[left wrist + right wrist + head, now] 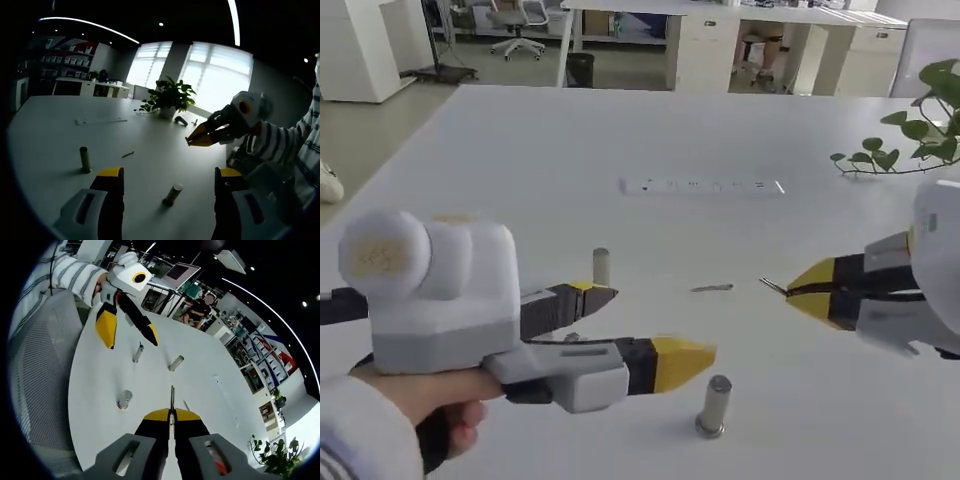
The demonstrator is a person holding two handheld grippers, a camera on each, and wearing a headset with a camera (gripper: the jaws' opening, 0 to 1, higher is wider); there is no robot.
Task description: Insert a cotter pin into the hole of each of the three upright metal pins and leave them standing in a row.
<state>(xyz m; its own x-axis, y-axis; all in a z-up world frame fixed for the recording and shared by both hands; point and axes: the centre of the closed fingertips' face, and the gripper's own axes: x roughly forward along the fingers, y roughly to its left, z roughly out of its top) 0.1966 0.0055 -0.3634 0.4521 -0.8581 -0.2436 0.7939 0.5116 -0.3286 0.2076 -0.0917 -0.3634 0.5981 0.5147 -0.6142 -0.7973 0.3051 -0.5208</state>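
Note:
Three upright metal pins stand on the white table [520, 160]: the far pin [601, 267], the near pin [715, 405], and a third seen in the right gripper view [138, 352] beside the other two [175, 363] [124, 399]. My left gripper [660, 325] hovers between the far and near pins, open, nothing between its jaws. My right gripper [795, 290] is shut on a thin cotter pin [171, 399] that points toward the pins. Another cotter pin [712, 288] lies loose on the table between the two grippers.
A white power strip [700, 186] lies further back on the table. A potted plant [920, 130] hangs over the far right edge. Desks and chairs stand beyond the table.

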